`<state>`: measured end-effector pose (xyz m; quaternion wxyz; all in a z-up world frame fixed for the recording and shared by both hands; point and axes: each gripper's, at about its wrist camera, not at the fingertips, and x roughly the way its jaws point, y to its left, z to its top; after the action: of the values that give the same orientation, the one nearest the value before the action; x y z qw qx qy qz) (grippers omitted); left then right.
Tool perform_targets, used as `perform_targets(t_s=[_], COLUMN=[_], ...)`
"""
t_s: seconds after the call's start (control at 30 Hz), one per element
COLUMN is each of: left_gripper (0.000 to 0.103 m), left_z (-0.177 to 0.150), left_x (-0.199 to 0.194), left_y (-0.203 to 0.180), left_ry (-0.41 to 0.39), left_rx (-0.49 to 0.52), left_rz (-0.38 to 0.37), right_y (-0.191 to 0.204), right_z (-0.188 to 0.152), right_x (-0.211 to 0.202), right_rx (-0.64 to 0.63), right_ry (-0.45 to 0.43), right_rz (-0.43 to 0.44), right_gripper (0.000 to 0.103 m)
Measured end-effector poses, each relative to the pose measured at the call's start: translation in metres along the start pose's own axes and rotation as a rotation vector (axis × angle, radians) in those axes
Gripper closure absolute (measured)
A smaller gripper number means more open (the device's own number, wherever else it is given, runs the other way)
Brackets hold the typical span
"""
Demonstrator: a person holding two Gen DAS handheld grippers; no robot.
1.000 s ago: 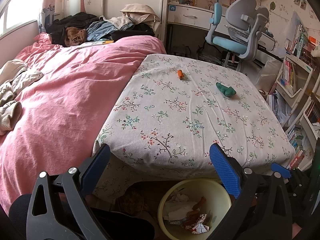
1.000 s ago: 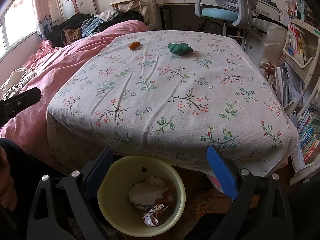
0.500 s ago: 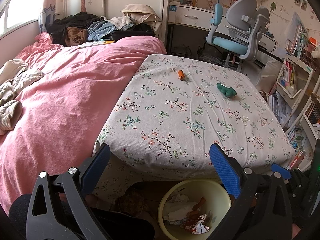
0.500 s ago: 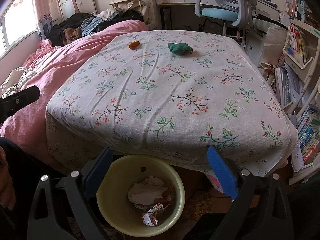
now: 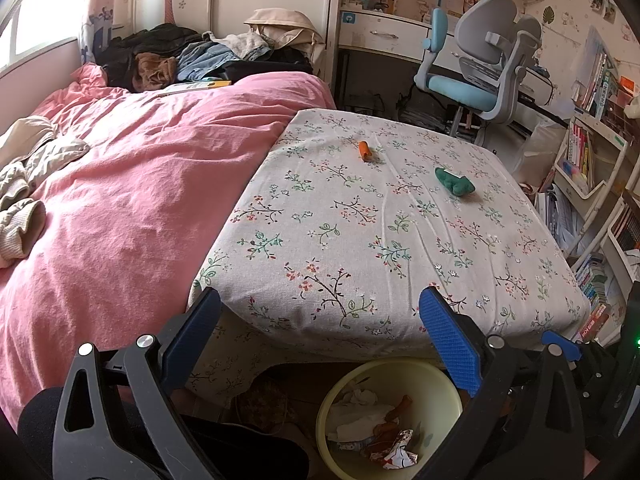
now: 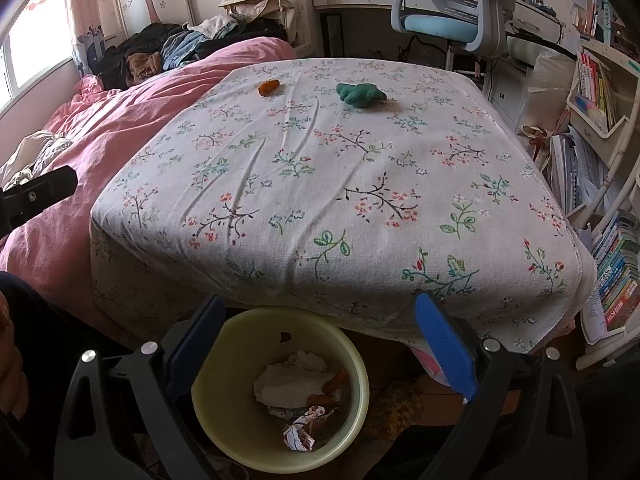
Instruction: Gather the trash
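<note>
Hovering over the bin, both grippers empty

Left gripper (image 5: 320, 336) and right gripper (image 6: 316, 340) are spread wide above the yellow bin (image 6: 356, 364) (wrappers inside). An orange scrap (image 6: 268, 87) and green scrap (image 6: 360, 94) lie far on the flowered table (image 6: 400, 184).

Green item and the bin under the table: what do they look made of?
Green item: soft, matte, fuzzy-looking lump, likely knit or crumpled fabric; too far away to be sure. Bin: pale yellow, smooth, slightly glossy moulded wall with a thin rim, probably plastic.
</note>
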<state>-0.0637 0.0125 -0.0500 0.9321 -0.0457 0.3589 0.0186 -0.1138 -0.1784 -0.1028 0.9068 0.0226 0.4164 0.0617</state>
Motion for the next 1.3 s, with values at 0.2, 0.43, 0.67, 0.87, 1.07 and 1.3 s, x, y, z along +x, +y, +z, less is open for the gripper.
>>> perform_targets(t_s=[0.2,0.43,0.67,0.87,1.07,1.3], left_gripper=[0.007,0.007,0.007,0.007,0.007,0.007], left_z=[-0.0001,-0.0002,-0.0004,0.0001,0.0004,0.0007], left_x=[0.0001,0.0002,0.0001,0.0001,0.0004,0.0008], left_y=[0.0003,0.0008,0.0007,0.0029,0.0038,0.0054], left_ry=[0.0,0.0,0.0,-0.001,0.0,-0.001], left_rx=[-0.001,0.0,0.0,-0.004,-0.004,-0.006], left_rz=[0.0,0.0,0.0,0.001,0.001,0.004], right_y=[0.0005,0.0002,0.0011,0.0017,0.0021,0.0024], right_z=[0.0004,-0.0006,-0.0008,-0.0011,-0.0009,-0.0007], right_x=[0.0004,0.0004,0.0012,0.0022,0.0022,0.0024], right_rx=[0.0,-0.001,-0.002,-0.005,-0.005,-0.007], right_ry=[0.001,0.002,0.003,0.007,0.004,0.006], right_rz=[0.0,0.0,0.0,0.0,-0.001,0.0], right_gripper=[0.011,0.01,0.01,0.01,0.01,0.01])
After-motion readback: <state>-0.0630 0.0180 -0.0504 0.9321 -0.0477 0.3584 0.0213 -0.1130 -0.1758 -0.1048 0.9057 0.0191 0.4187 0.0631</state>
